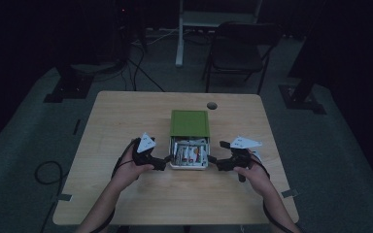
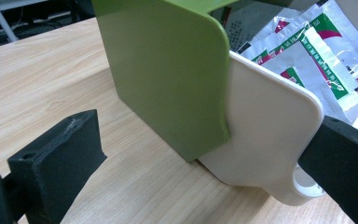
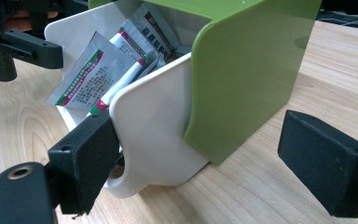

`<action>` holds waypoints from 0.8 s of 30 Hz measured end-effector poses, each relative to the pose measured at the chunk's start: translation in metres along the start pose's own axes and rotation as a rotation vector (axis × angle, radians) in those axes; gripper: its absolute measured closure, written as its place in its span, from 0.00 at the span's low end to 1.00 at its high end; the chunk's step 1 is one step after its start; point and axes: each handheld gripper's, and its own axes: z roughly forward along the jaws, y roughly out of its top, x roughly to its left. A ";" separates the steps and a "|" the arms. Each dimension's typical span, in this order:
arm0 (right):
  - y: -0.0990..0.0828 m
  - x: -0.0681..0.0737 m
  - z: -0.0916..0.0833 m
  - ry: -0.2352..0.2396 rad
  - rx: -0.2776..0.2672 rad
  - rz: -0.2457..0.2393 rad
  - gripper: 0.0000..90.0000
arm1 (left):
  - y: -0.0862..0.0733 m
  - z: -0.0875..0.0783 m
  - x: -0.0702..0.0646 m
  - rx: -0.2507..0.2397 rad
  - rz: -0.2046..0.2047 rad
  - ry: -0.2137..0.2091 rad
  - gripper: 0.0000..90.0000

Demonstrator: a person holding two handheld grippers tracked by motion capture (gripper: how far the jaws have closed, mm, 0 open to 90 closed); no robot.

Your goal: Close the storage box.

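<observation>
We are at the box (image 1: 189, 141) in the middle of the table (image 1: 126, 121). It has a green lid (image 1: 189, 122) and a white tray (image 1: 188, 164) that slides inside it. The tray is partly out on our side, so we think the opening is about half done. It looks like there is more sliding left before the tray is free.

Our left gripper (image 1: 162, 162) sits just beside the tray's left side. Its jaws are apart, and one jaw touches the white wall (image 2: 270, 135) near the small round handle hole. Nothing is pinched. Our right gripper (image 1: 213, 162) sits just beside the tray's right side. Its jaws are apart too, and one rests against the white wall (image 3: 154, 126).

Between our two grippers, in the open tray, lie shiny silver packets (image 3: 91, 77). They have green and red marks and small writing. The lid is smooth with round corners.
</observation>
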 end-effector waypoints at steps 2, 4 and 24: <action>0.000 0.000 0.001 -0.001 0.002 0.001 0.14 | 0.000 0.001 0.001 0.002 -0.002 0.002 0.01; 0.001 0.000 0.001 -0.004 0.003 0.001 0.14 | 0.000 0.001 0.002 0.001 -0.006 0.001 0.01; 0.004 -0.007 0.007 -0.025 -0.001 0.016 0.14 | 0.005 0.008 0.008 0.004 -0.016 0.001 0.01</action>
